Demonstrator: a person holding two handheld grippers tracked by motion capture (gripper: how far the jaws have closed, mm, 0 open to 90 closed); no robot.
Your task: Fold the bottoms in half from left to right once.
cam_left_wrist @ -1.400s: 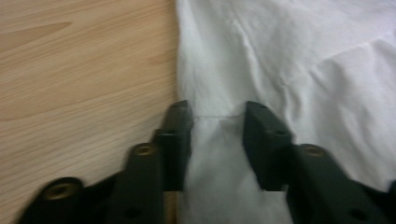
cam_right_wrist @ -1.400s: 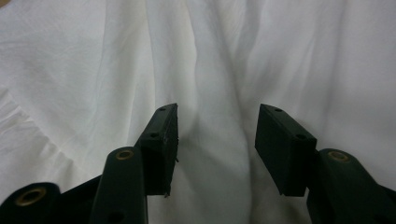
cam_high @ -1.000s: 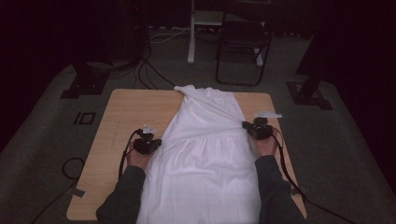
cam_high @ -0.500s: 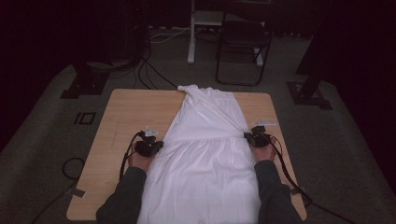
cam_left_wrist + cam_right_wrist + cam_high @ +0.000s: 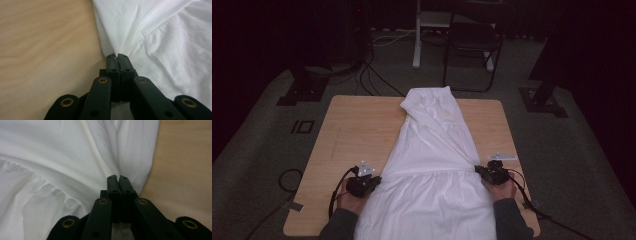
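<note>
no readable text, labels, or signs

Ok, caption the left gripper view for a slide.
Left gripper shut on the white dress's edge, beside bare wooden table.

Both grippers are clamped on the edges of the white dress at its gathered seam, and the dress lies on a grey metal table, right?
Not quite: the table is light wood, not grey metal, as the high view shows. The rest holds: the left gripper and right gripper are each shut on an edge of the white dress at its gathered seam.
</note>
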